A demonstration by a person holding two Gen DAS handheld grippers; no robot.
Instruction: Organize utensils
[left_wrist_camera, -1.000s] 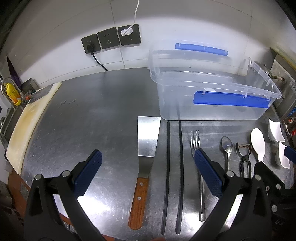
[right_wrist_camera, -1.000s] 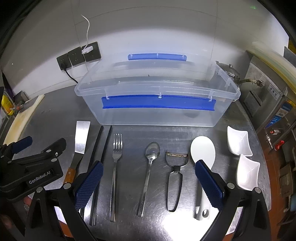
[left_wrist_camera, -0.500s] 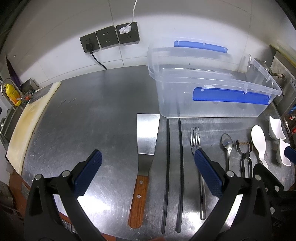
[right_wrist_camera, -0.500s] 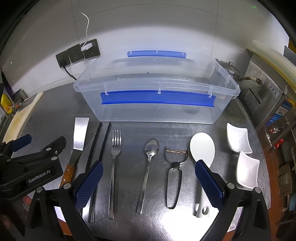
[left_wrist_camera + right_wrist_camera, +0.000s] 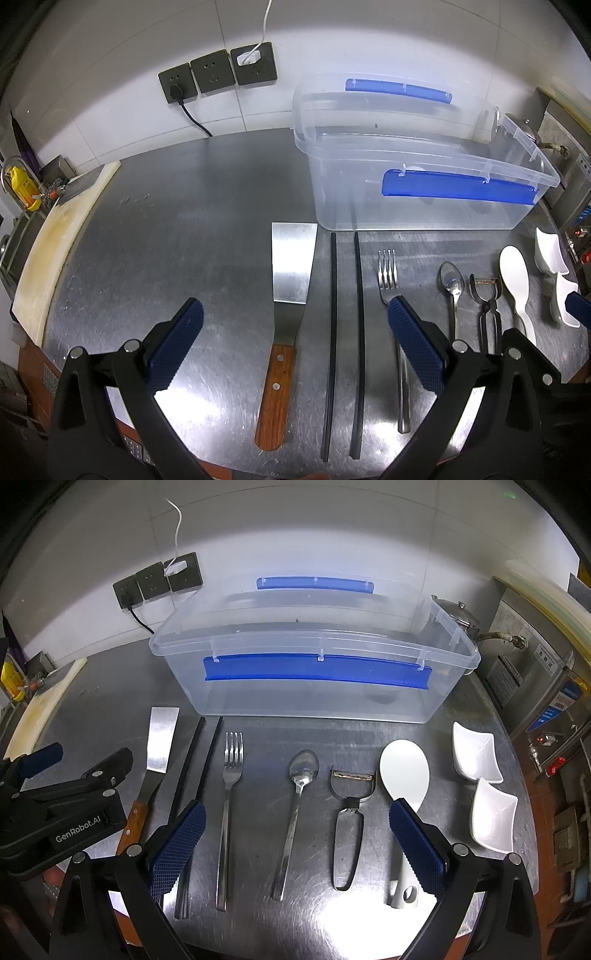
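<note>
A row of utensils lies on the steel table in front of a clear plastic bin (image 5: 314, 679) with blue handles: a wooden-handled spatula (image 5: 288, 295), two black chopsticks (image 5: 345, 332), a fork (image 5: 229, 805), a spoon (image 5: 297, 812), a peeler (image 5: 351, 819) and a white rice paddle (image 5: 404, 775). My left gripper (image 5: 295, 317) is open and empty above the spatula and chopsticks. My right gripper (image 5: 295, 816) is open and empty above the fork, spoon and peeler. The bin (image 5: 417, 177) looks empty.
Two small white dishes (image 5: 484, 775) sit at the right end of the row. A white cutting board (image 5: 55, 236) lies along the table's left edge. Wall sockets with a black cable (image 5: 218, 74) are behind. Steel equipment (image 5: 535, 672) stands at the right.
Both grippers have drawn back slightly, so the bin and utensils sit a little further off in the views. Nothing on the table has moved.
</note>
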